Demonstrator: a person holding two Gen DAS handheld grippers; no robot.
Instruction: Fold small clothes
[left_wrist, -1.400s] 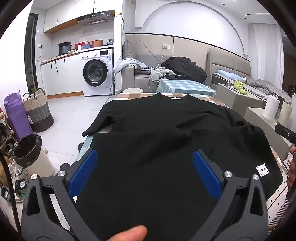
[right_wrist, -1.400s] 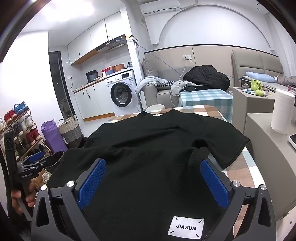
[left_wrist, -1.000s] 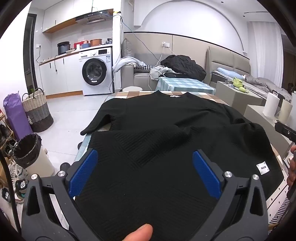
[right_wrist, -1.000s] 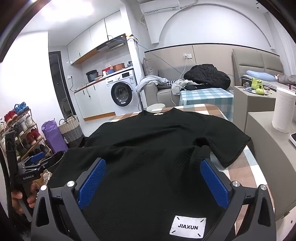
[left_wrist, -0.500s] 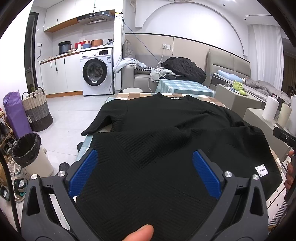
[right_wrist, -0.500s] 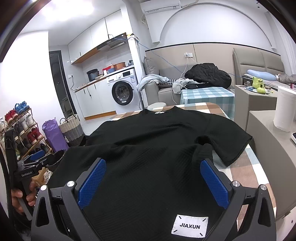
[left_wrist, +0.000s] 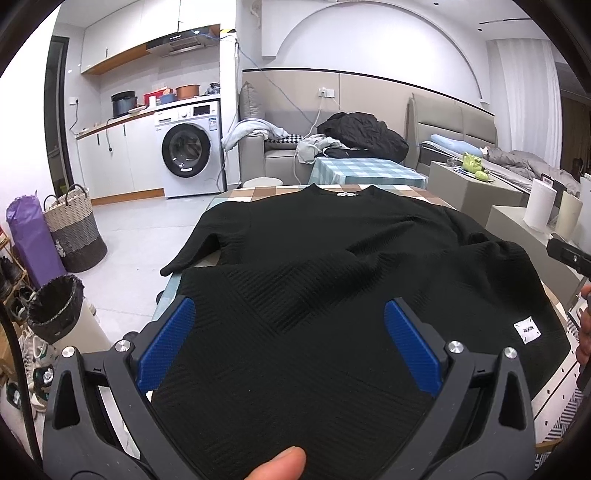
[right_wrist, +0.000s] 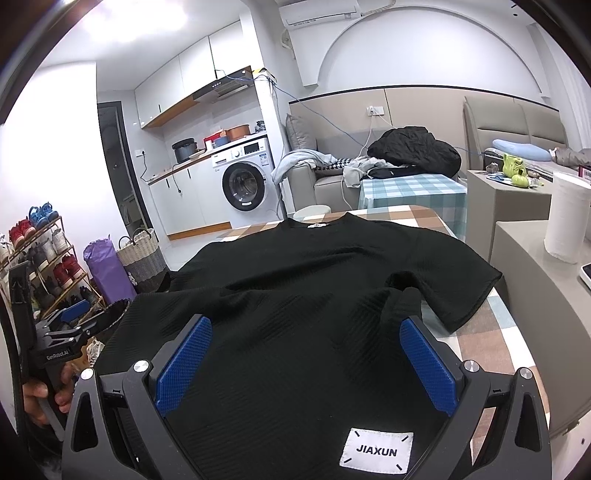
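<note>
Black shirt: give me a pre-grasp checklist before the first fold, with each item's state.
1. Left gripper open: ok.
2. Right gripper open: ok.
3. Shirt spread on the table: ok, though the left sleeve hangs over the edge.
4. Fabric flat: not ok, ridge across the middle, bunching near the right sleeve.
5. Hem edge in view: cannot tell, hidden below both grippers.
6. Label side up: ok.

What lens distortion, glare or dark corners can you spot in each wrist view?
Left wrist view: fisheye bends the walls, with a black vignette at the corners; the black textured knit T-shirt stays sharp. Right wrist view: ceiling light glare blows out the upper left; the white JIAXUN label reads clearly.
</note>
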